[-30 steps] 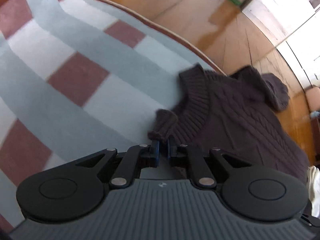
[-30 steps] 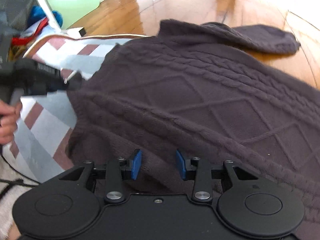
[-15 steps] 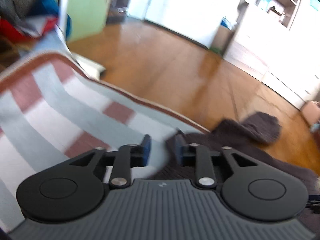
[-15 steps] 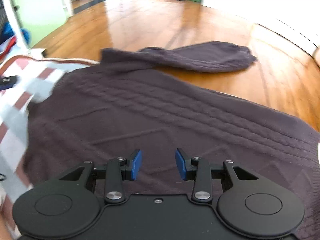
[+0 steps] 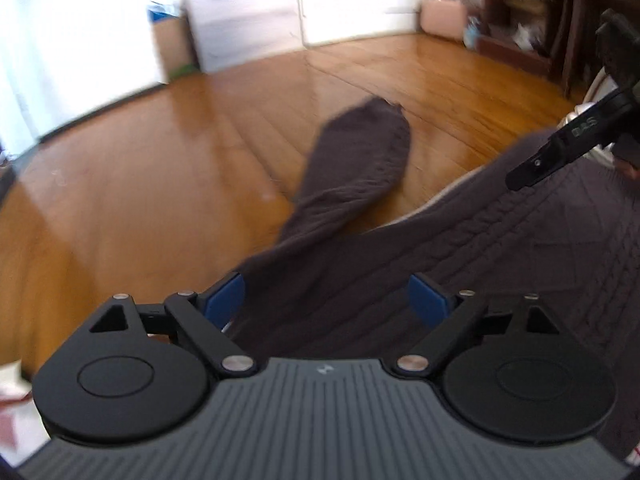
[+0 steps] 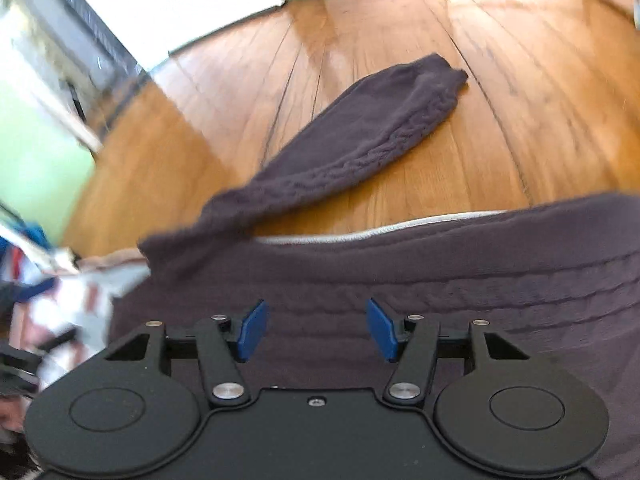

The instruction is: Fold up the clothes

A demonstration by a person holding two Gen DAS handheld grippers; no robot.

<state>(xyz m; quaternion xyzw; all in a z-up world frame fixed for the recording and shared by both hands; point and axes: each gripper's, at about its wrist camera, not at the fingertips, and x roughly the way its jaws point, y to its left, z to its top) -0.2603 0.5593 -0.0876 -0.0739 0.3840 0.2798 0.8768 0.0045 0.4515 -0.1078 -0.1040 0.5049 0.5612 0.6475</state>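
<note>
A dark brown cable-knit sweater (image 5: 500,252) lies spread flat, partly on a striped mat and partly on the wooden floor. One sleeve (image 5: 356,168) stretches out over the floor; it also shows in the right wrist view (image 6: 360,140), as does the sweater body (image 6: 460,280). My left gripper (image 5: 326,300) is open and empty, just above the sweater where the sleeve joins the body. My right gripper (image 6: 316,326) is open and empty above the sweater's body. The right gripper's finger (image 5: 560,148) shows at the right of the left wrist view.
Wooden floor (image 6: 400,40) lies beyond the sweater. The mat's pale edge (image 6: 360,236) peeks out under the sweater, and the striped mat (image 6: 80,300) shows at left. Furniture and boxes (image 5: 520,20) stand along the far wall. A green panel (image 6: 32,152) is at far left.
My left gripper let go of the sweater's collar, opened wide and swung right toward the sleeve. My right gripper opened wider and turned to face the outstretched sleeve.
</note>
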